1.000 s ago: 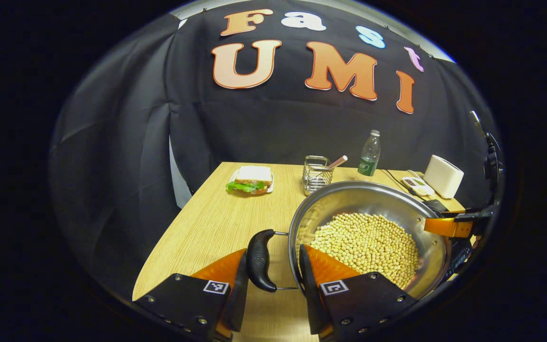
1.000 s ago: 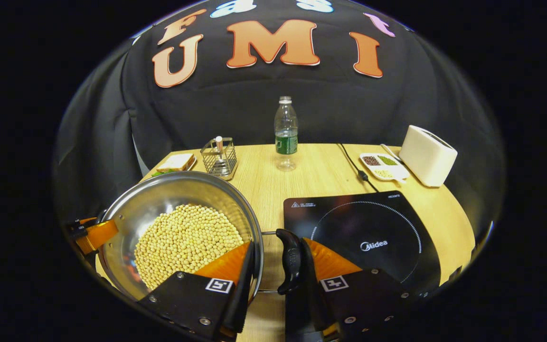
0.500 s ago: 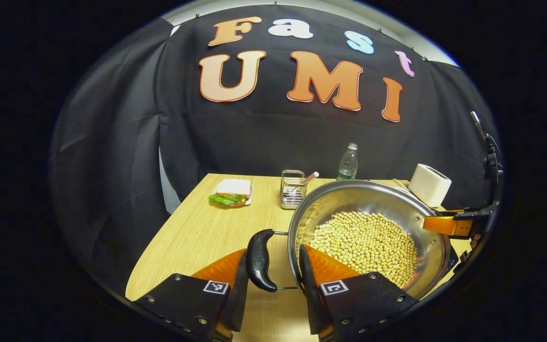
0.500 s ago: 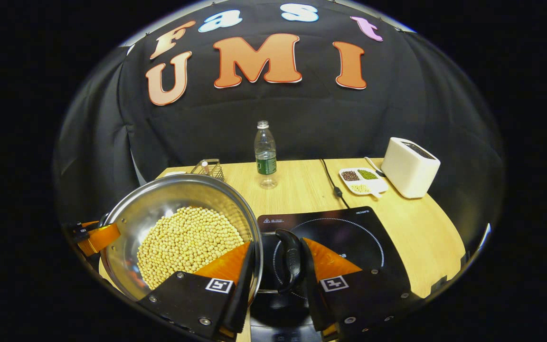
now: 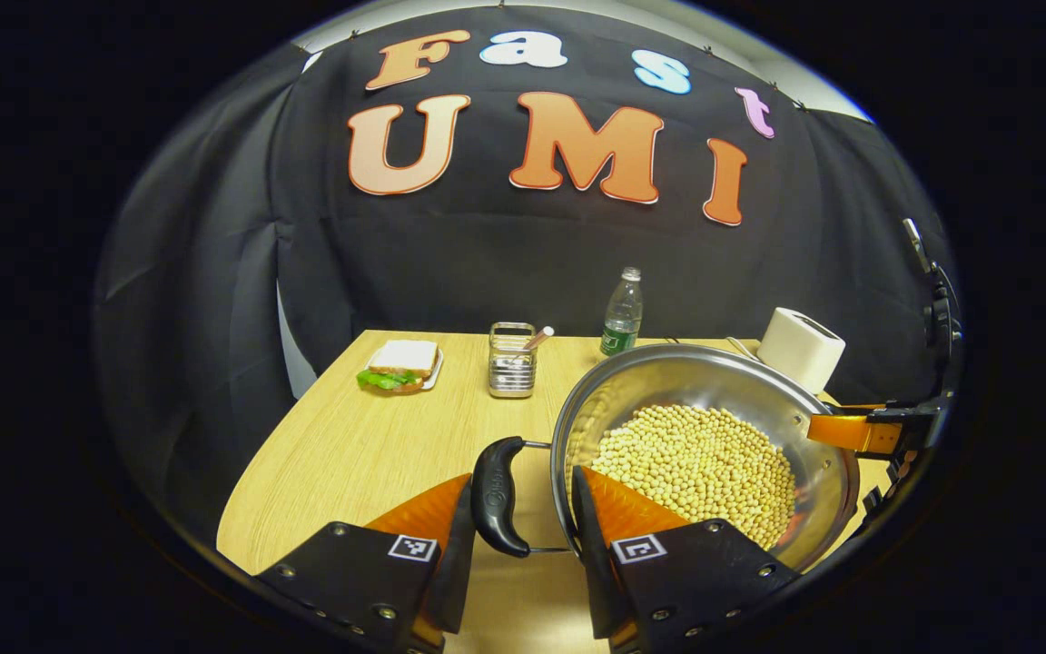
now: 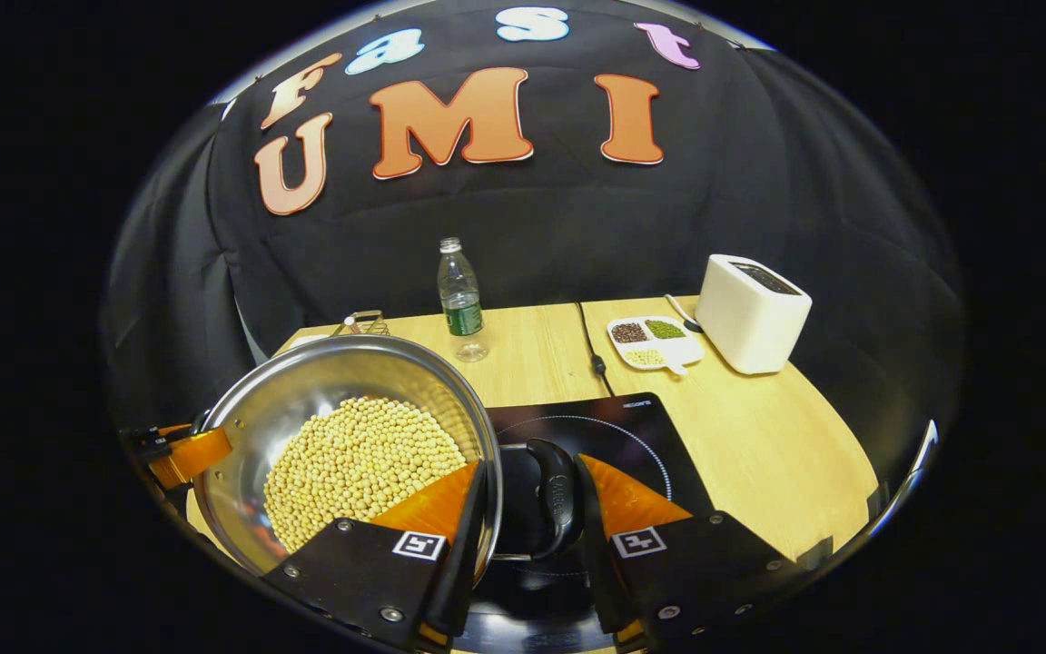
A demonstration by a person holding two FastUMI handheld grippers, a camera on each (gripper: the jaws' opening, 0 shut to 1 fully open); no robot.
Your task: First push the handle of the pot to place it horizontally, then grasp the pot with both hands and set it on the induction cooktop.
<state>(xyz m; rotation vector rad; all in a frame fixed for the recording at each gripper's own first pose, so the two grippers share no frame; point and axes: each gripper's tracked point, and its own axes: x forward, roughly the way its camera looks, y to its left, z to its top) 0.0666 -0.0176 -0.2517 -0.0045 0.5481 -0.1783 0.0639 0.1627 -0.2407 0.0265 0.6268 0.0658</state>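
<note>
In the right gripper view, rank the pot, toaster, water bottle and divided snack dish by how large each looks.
1. pot, though it is nearest the camera
2. toaster
3. water bottle
4. divided snack dish, close to the bottle in apparent size, so unsure

No readable text here.
Print on cooktop [image 6: 634, 438], bottle [image 6: 461, 300] label, and embossed mark on pot [image 6: 323, 380] handle [image 6: 557, 495]: all too small to read.

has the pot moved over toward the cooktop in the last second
Yes. In the right gripper view the pot and its right handle now sit over the induction cooktop; a second ago that handle was still short of its left edge.
</note>
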